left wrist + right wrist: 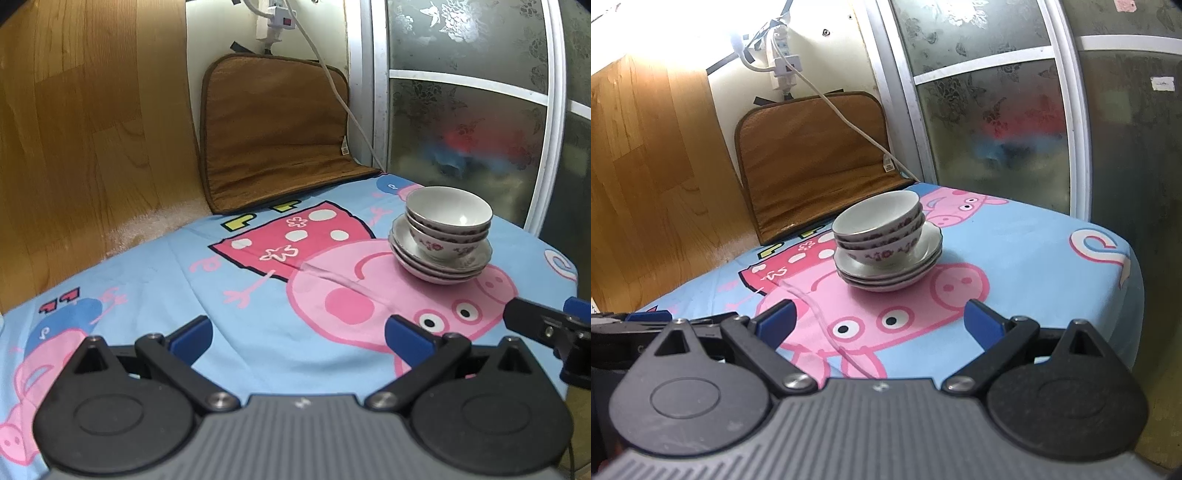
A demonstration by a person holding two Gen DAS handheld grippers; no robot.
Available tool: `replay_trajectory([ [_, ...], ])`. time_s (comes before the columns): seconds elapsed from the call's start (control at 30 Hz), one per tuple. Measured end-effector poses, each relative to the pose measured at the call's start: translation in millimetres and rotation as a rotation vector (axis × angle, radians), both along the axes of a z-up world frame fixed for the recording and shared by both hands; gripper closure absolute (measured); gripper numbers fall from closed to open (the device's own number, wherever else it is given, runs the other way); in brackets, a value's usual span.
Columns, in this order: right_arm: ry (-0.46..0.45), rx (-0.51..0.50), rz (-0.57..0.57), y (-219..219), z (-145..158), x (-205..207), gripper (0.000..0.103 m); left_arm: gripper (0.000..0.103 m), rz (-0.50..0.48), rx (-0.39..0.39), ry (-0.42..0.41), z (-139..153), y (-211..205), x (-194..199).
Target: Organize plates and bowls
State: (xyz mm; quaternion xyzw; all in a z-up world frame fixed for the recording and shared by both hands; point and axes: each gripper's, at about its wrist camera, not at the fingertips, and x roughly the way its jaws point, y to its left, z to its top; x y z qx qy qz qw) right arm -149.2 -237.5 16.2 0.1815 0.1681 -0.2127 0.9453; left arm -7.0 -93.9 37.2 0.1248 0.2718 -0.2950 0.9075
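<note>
Both tools wide, empty: left tool (pixel 297 334), right tool (pixel 879 321). Bowls (pixel 877 223) nested on plates (pixel 892 278), glazed ceramic – prob slippery, fragile; grip top bowl's rim.

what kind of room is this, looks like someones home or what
Probably a home, perhaps a bedroom: a cartoon pig bedsheet covers the surface, with a brown cushion against the wall and a frosted sliding door.
</note>
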Motion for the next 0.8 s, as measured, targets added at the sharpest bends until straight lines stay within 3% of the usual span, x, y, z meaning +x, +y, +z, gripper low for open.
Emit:
replay_trajectory([
  [0.8, 0.002, -0.001, 0.009, 2.4, 1.9, 0.2, 0.004, 0.0, 0.034, 0.02, -0.068, 3.6, 0.4, -4.6],
])
